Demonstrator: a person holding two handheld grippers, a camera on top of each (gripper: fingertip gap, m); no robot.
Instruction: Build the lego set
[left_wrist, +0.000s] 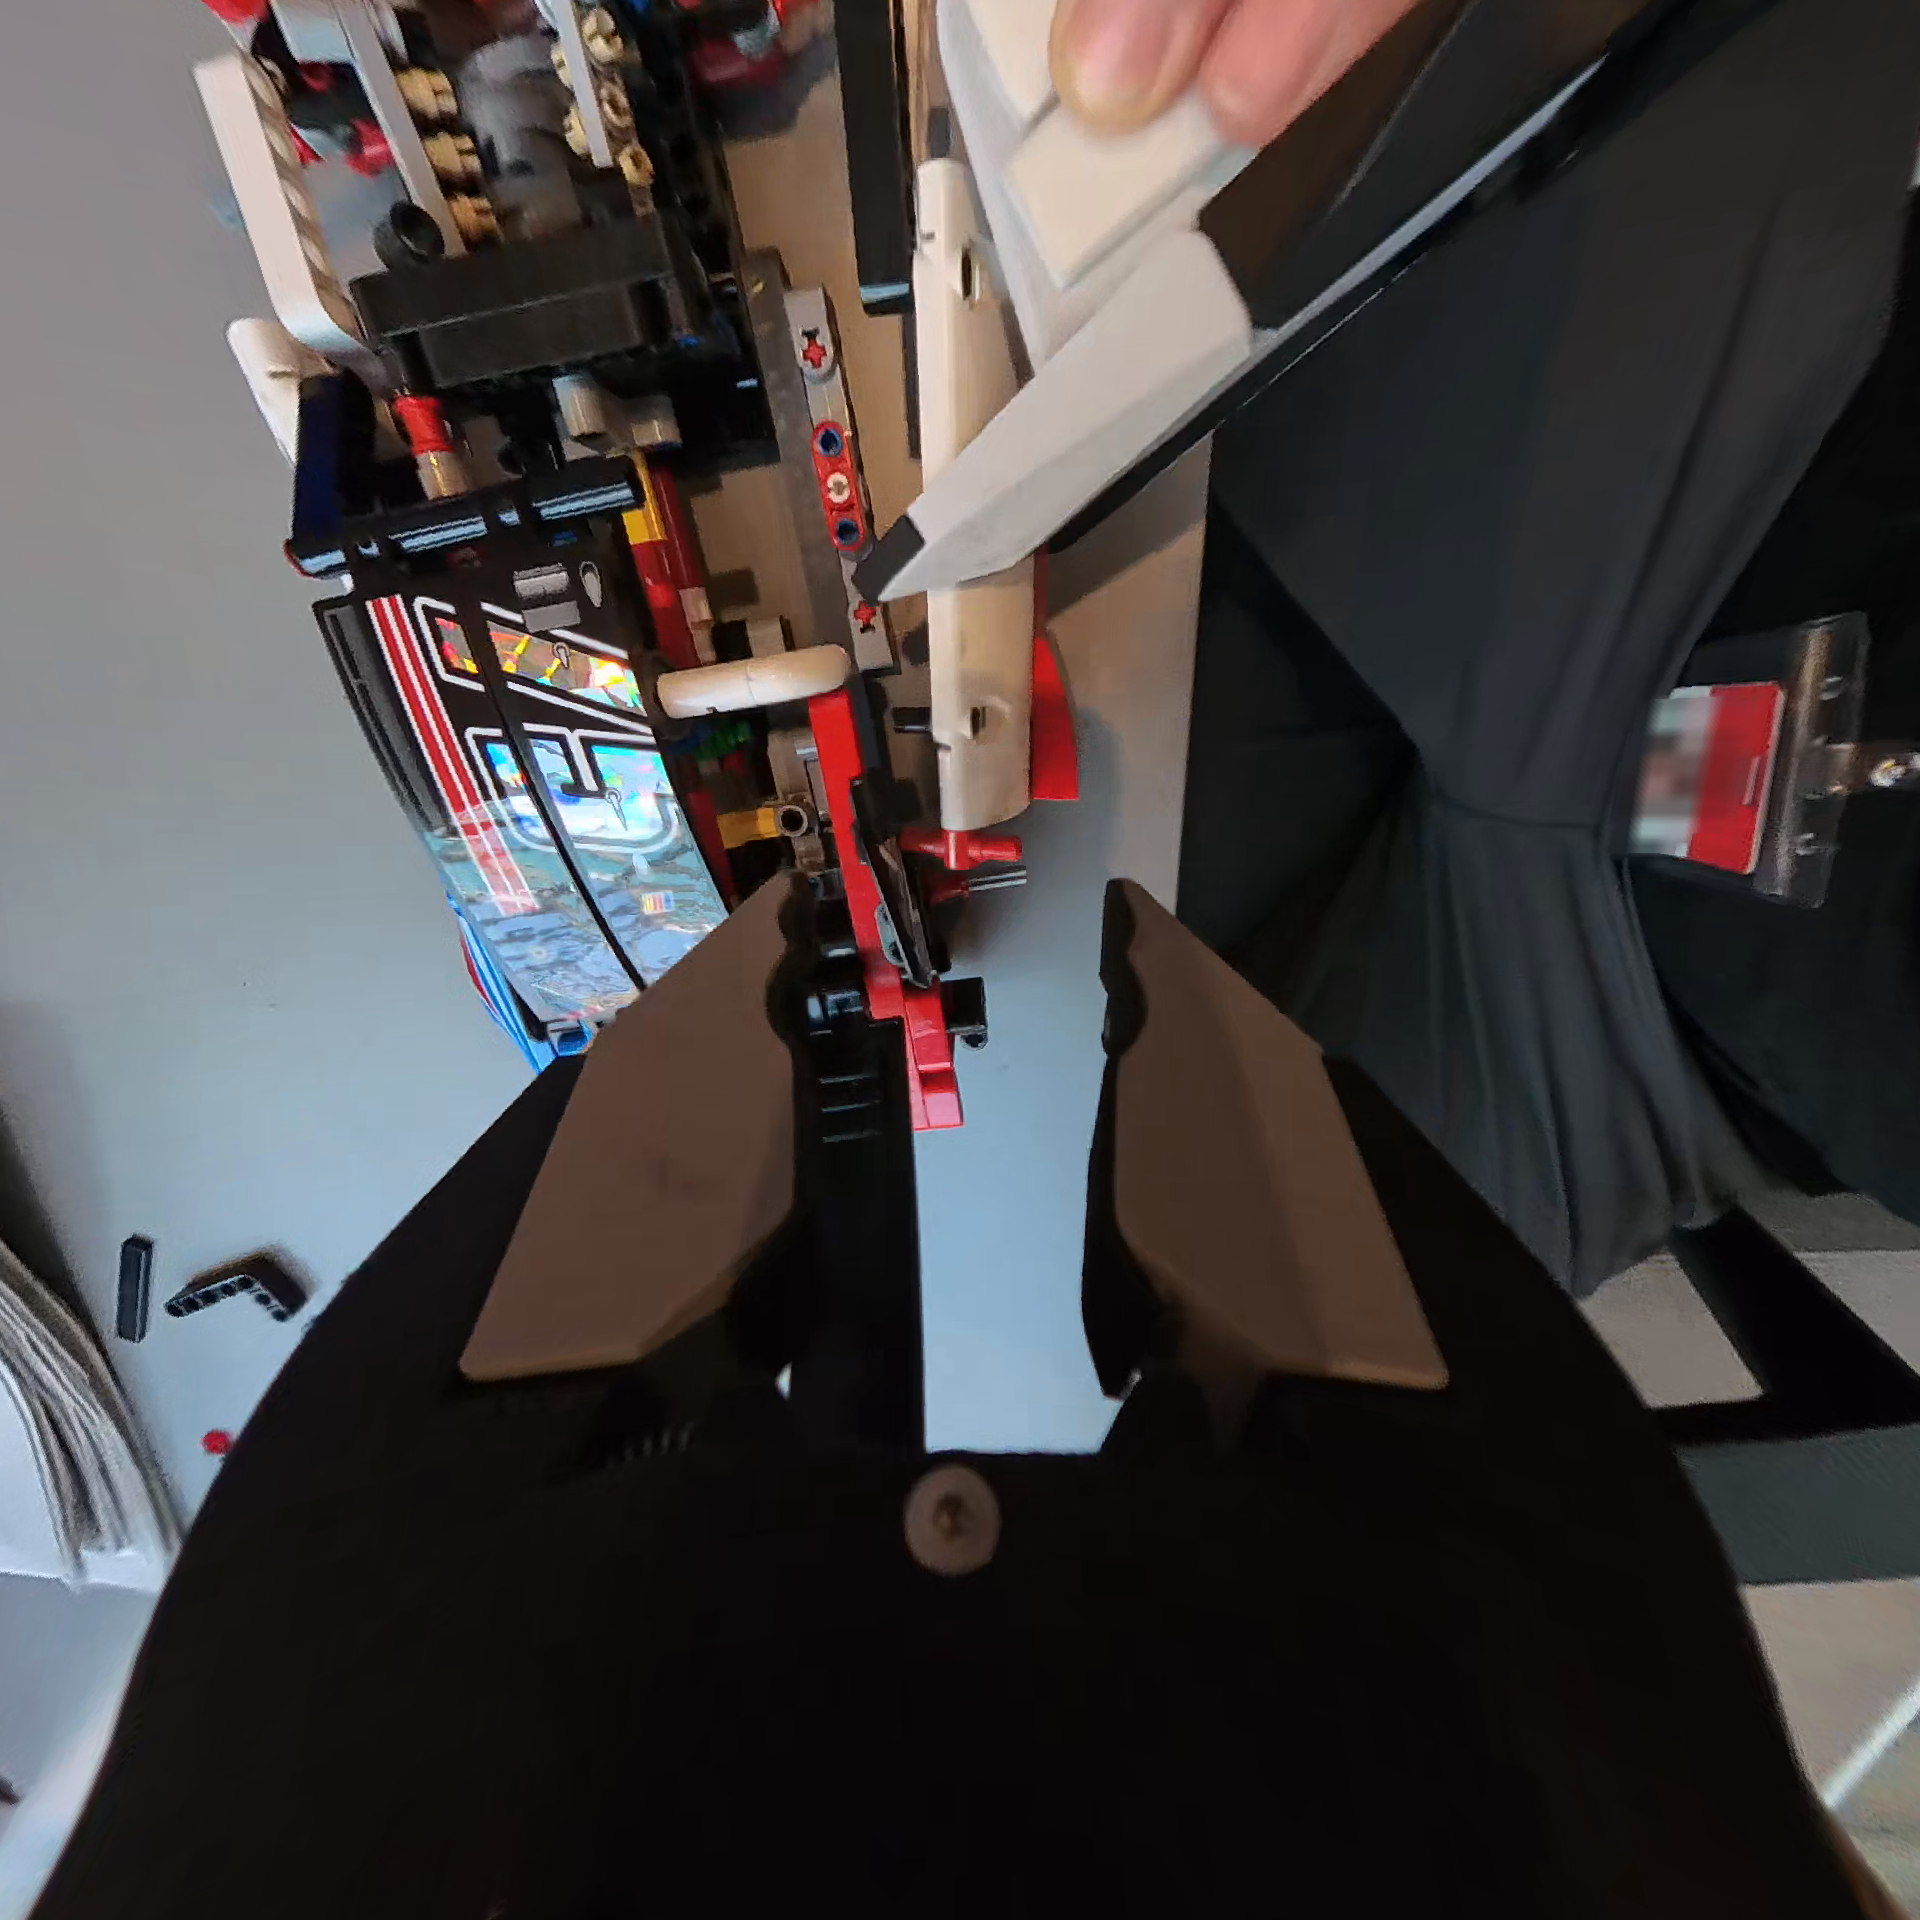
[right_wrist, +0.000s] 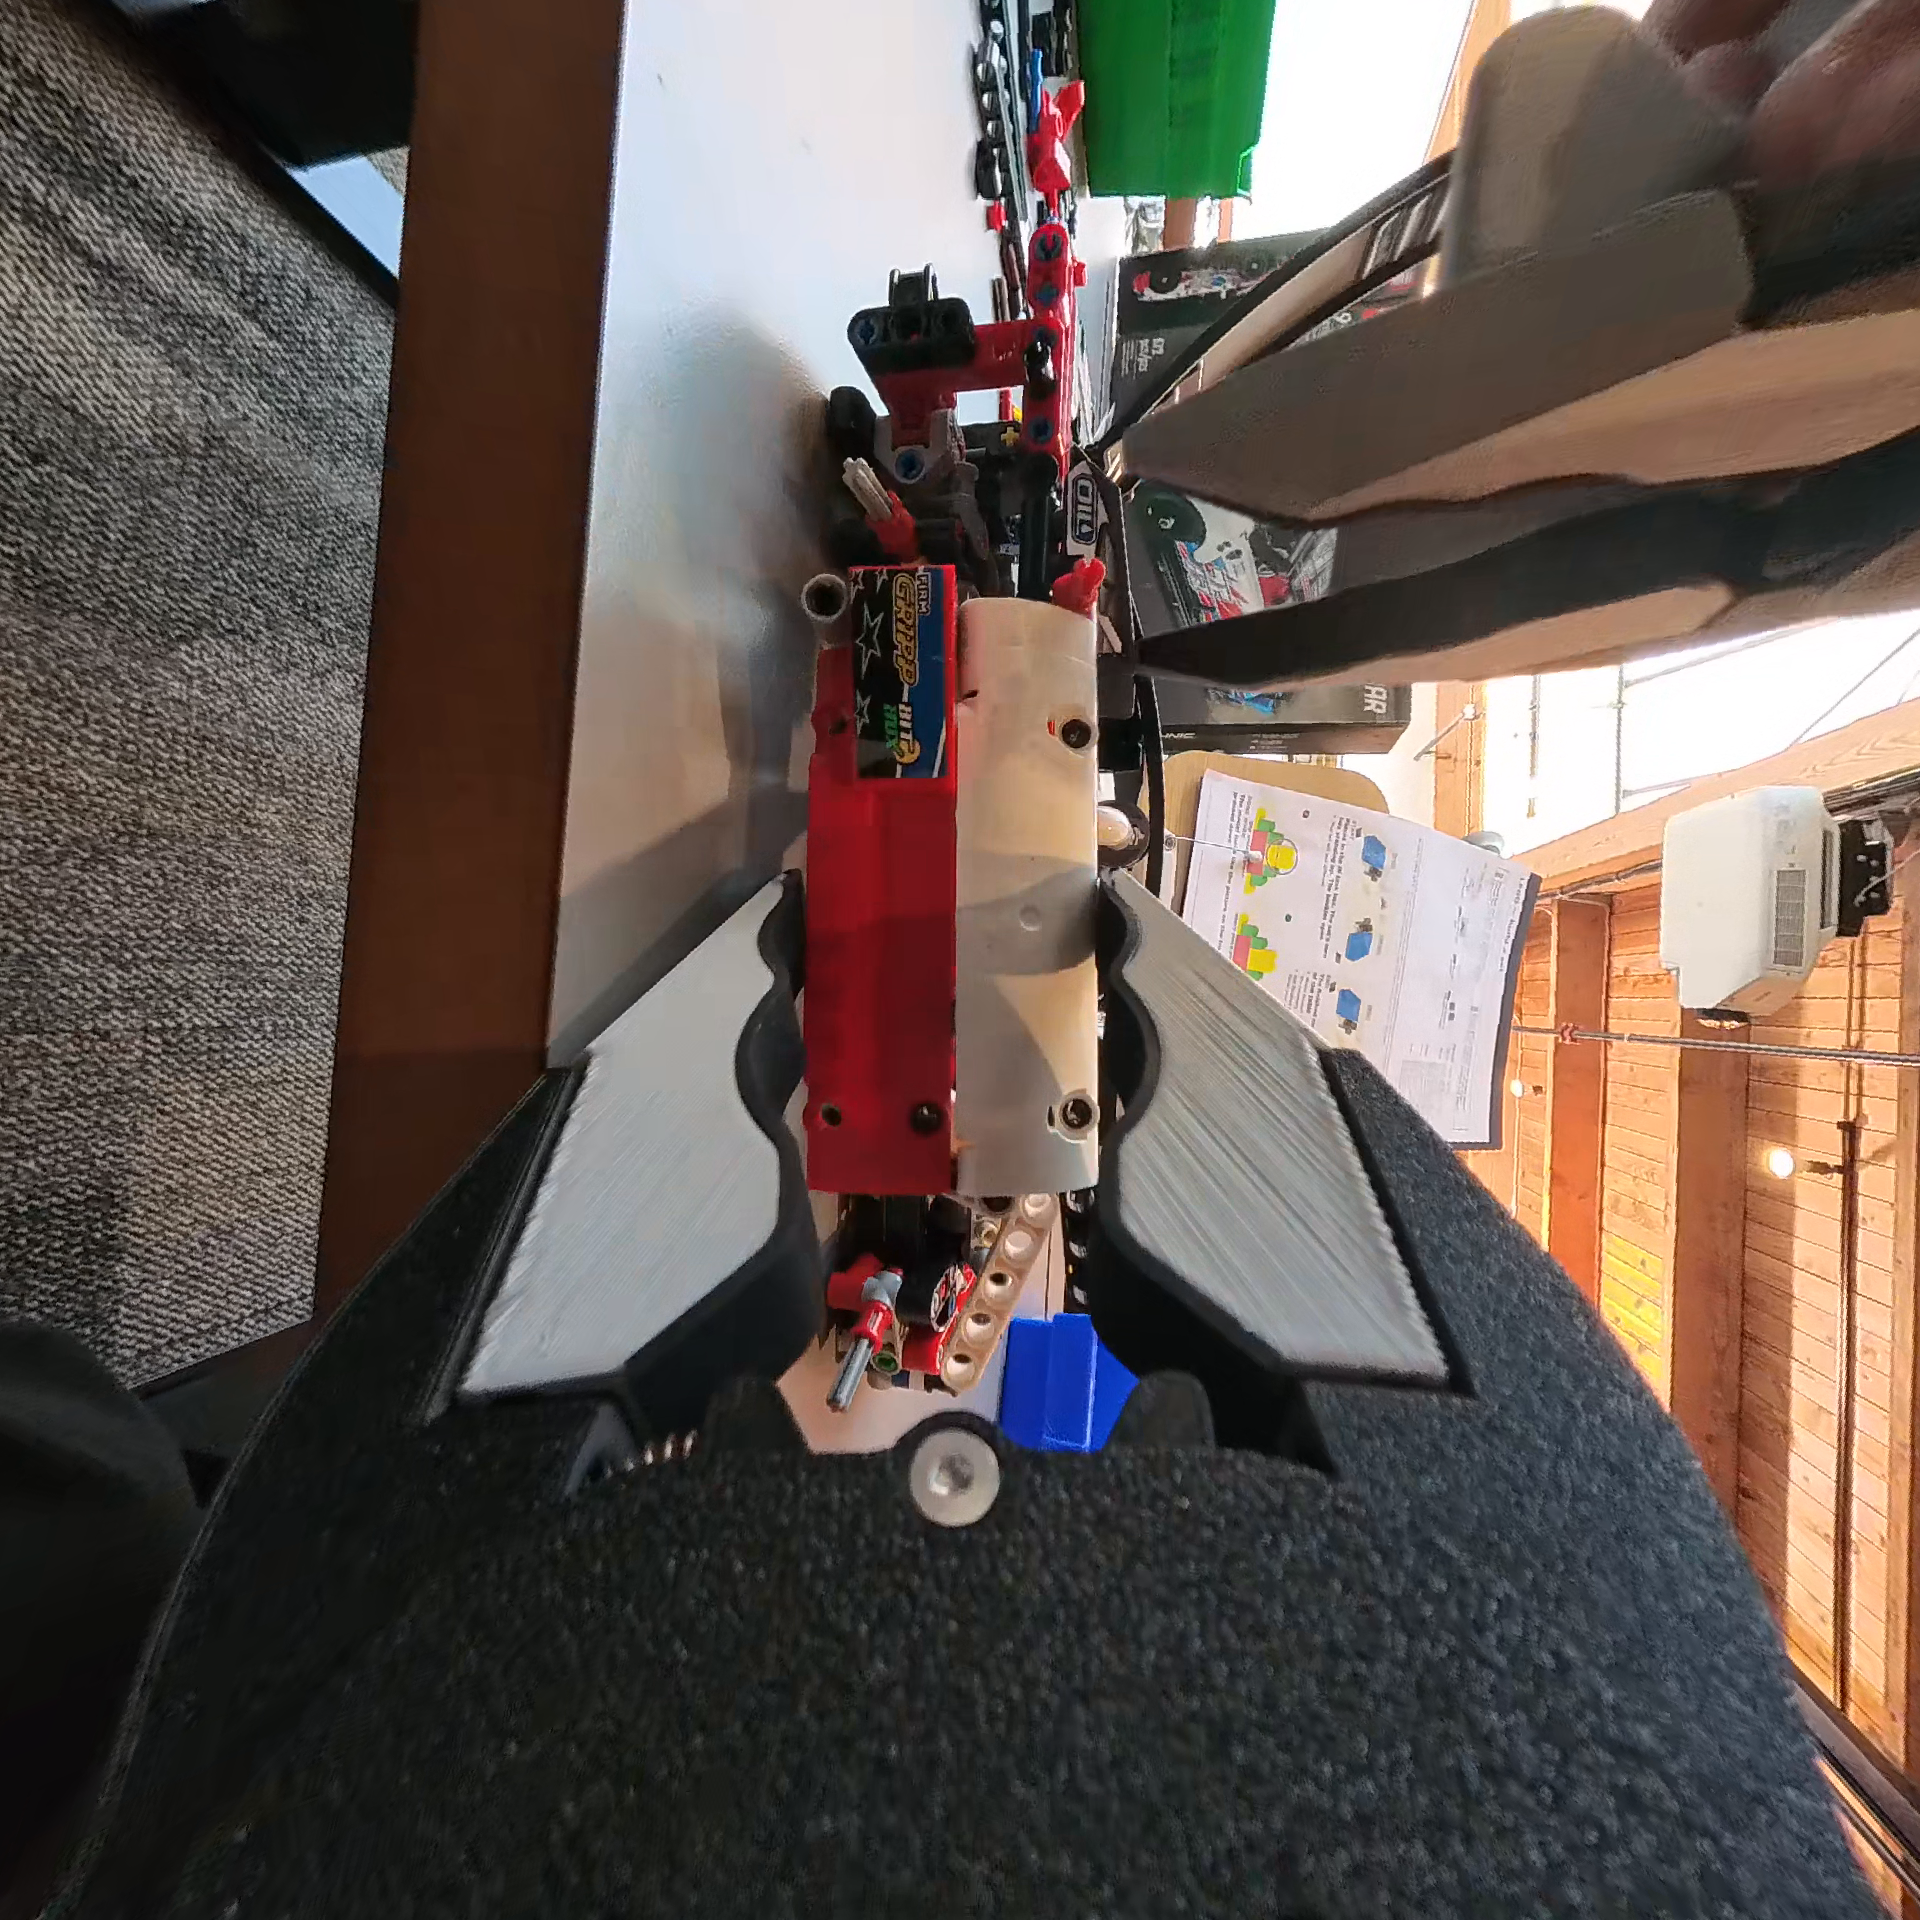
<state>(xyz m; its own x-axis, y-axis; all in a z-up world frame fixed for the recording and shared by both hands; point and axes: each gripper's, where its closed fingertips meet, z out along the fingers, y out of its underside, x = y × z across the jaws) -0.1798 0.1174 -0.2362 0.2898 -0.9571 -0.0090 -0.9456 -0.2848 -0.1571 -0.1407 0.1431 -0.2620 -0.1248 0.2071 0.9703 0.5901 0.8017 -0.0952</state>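
- lego car (right_wrist: 951, 883) sits tipped on its side on the white table (right_wrist: 707, 312), near the wooden edge
- right gripper (right_wrist: 951, 904): clamped across the car body, one finger on the red side panel (right_wrist: 883, 935), the other on the white panel (right_wrist: 1029, 935); both pads look to be in contact
- left gripper (left_wrist: 945, 914): fingers set apart, half wide; red and black beams (left_wrist: 883, 997) at the car's end run up between them, close to the left finger; can't tell if that pad touches, nothing pinched across both
- handling, my read: rigid plastic, light, smooth panels so slippery under hard pads; pin joints pop under side load; thin red beams and white fins (left_wrist: 977, 665) are the weak spots; hold on the broad body panels as the right one does, not on the thin bits
- hard to see: car's underside and far end cut off; a second tool tip (left_wrist: 904, 556) comes in from above in the left view, its far end blurred; loose parts (right_wrist: 1023, 135) by the green bin (right_wrist: 1174, 94) too small to sort; sticker panels (left_wrist: 540, 790) glare out
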